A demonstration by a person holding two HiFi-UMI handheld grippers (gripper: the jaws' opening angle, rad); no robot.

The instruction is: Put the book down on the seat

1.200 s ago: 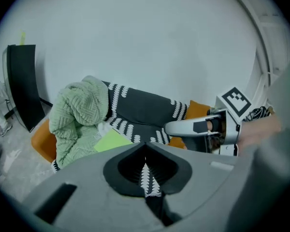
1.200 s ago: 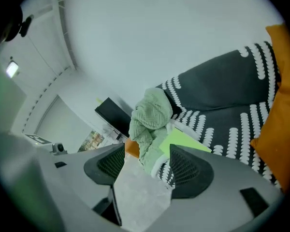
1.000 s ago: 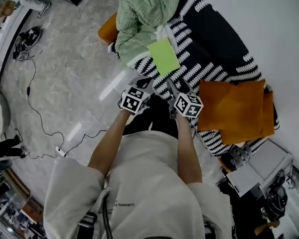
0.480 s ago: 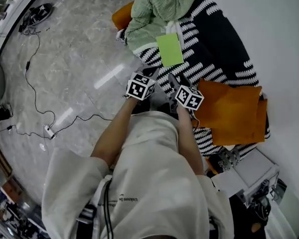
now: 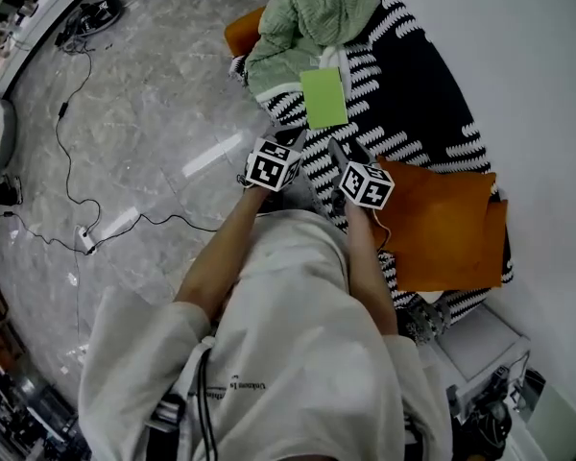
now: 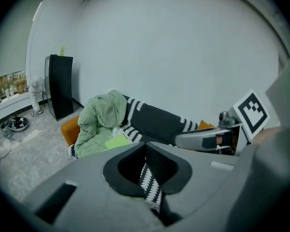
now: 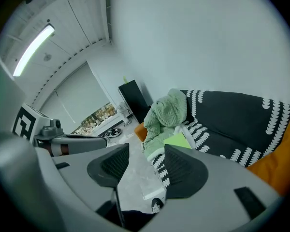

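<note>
We see the left gripper [image 6: 145,145] with its jaws meeting at the tips and nothing clamped in them. Through the slit behind the tips only the patterned seat [image 5: 370,128] shows. The right gripper [image 7: 147,152] has its jaws apart. They have just been closing a little, and between them we see only floor and sofa, with nothing gripped. Both grippers hang off the seat's front edge, side by side and clear of the book [image 5: 324,97].

The book lies flat on the seat, cover up, near the front edge at the end where the green blanket [image 5: 312,12] is heaped. Its long axis runs roughly along the seat's length but is slanted to the front edge. One short end points at the blanket and sits just beside it. The other short end points back toward the grippers. The cover is plain light green and we can read nothing on it.

In the right gripper view the right jaw covers the book's near end. In the left gripper view the gripper's own body cuts off all but a strip of it. From the head view we can hardly make out the jaws beyond the marker cubes. The person's shirt [image 5: 288,353] hides the floor below the front edge there. The orange cushions [image 5: 442,224] cover the seat's other end. Another orange cushion [image 5: 242,32] is half buried under the blanket.
</note>
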